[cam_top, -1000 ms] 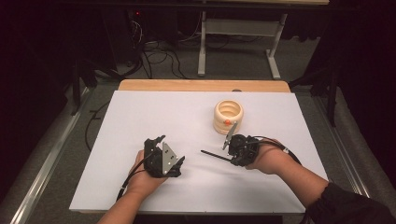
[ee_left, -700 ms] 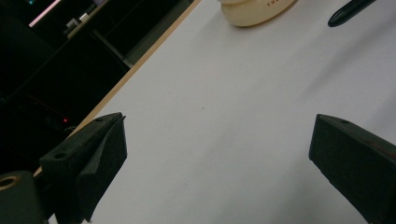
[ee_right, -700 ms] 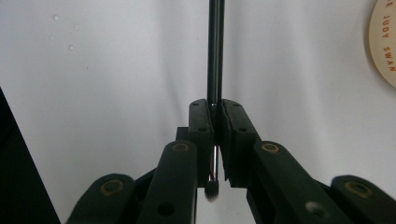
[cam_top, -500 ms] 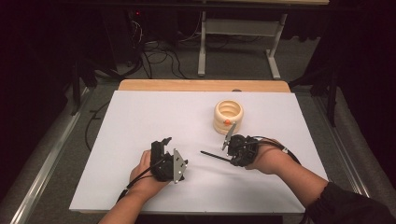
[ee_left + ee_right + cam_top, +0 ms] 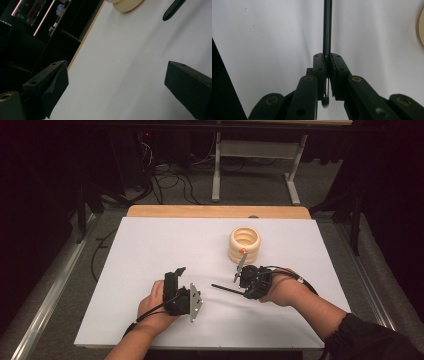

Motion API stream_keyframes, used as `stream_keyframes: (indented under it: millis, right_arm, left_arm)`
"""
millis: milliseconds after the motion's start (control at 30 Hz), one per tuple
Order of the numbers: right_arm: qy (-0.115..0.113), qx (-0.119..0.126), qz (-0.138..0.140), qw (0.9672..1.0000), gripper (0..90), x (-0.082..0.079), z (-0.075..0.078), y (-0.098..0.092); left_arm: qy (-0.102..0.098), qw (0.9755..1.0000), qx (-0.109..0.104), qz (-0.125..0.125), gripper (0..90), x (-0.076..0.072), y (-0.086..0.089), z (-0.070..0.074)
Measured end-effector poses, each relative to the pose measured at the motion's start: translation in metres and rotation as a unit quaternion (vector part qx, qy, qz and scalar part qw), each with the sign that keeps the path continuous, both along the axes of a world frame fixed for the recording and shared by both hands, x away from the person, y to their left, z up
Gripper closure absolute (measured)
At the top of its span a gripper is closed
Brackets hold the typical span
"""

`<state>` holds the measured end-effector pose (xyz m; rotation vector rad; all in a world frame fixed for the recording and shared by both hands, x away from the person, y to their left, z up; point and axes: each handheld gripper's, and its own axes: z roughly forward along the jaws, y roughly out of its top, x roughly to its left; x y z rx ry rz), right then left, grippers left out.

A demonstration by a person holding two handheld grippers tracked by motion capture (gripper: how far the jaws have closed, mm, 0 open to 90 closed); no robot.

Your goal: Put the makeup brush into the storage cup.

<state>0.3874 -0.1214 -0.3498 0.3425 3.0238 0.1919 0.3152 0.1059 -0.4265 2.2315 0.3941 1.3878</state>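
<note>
clamping black pen (image 5: pixel 326 27) in right gripper (image 5: pixel 327 58) | left gripper (image 5: pixel 117 82) fingers wide apart, empty

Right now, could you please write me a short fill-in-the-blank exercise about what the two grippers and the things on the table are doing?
1. The right gripper has its jaws shut on a thin dark ____.
2. The left gripper has its jaws wide ____, with nothing between them.
3. The cream stack of rings stands on the white ____.
4. In the high view, the stack of rings is nearer the ____ gripper.

Missing words: rod; open; table; right
</note>
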Motion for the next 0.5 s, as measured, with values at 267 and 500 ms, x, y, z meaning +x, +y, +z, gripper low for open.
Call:
stream_keyframes:
  millis: [267,500]
  right_arm:
    - [0.003,-0.006,0.003,1.0,85.9,0.0,0.001,0.006]
    - [0.006,-0.009,0.012,0.9999,85.9,-0.001,-0.002,0.012]
  left_arm:
    - [-0.023,0.999,0.038,-0.006,11.0,-0.003,-0.003,-0.003]
    - [-0.036,0.9974,0.06,-0.012,14.9,-0.004,-0.004,-0.005]
